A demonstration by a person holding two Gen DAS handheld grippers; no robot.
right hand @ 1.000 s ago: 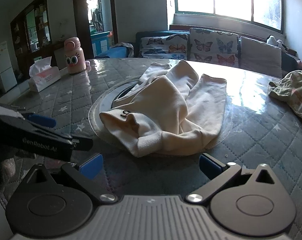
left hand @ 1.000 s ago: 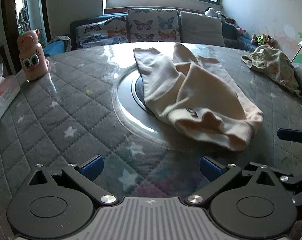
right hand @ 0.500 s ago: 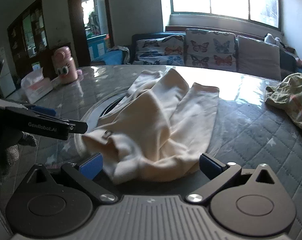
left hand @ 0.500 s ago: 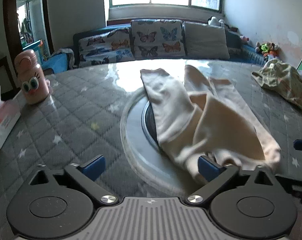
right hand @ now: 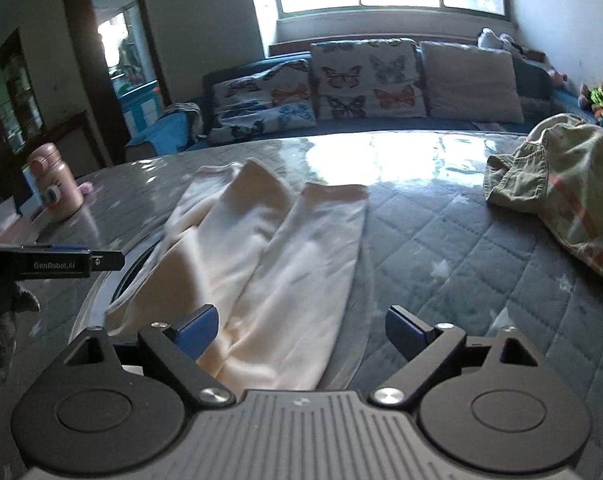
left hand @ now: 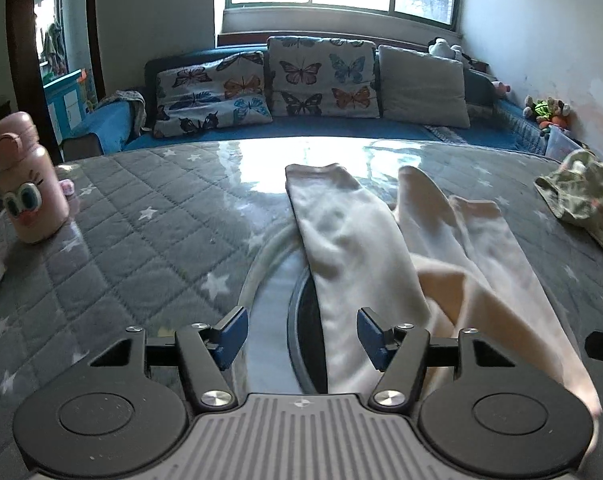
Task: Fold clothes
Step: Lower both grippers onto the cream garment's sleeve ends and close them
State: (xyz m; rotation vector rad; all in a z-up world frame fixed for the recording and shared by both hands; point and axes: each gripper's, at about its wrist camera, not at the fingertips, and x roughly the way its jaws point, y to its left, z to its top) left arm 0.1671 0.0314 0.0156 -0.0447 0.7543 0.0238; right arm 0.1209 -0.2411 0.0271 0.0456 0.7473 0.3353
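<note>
The cream trousers (left hand: 365,248) lie rumpled over the round turntable on the quilted table (left hand: 133,248), legs pointing away toward the sofa, waist nearest me. Soft, light, floppy cloth, so I'd take the waistband corners. My left gripper (left hand: 299,334) and right gripper (right hand: 301,330) are both spread, pinching nothing.

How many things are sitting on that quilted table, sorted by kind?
Garments: 2, the cream trousers and the green patterned garment.
Bottles: 1, the pink cartoon bottle.
Tissue boxes: 1, the tissue box, only partly in view.
Small pink item beside the bottle: 1, too small to name.
Total: 5.
</note>
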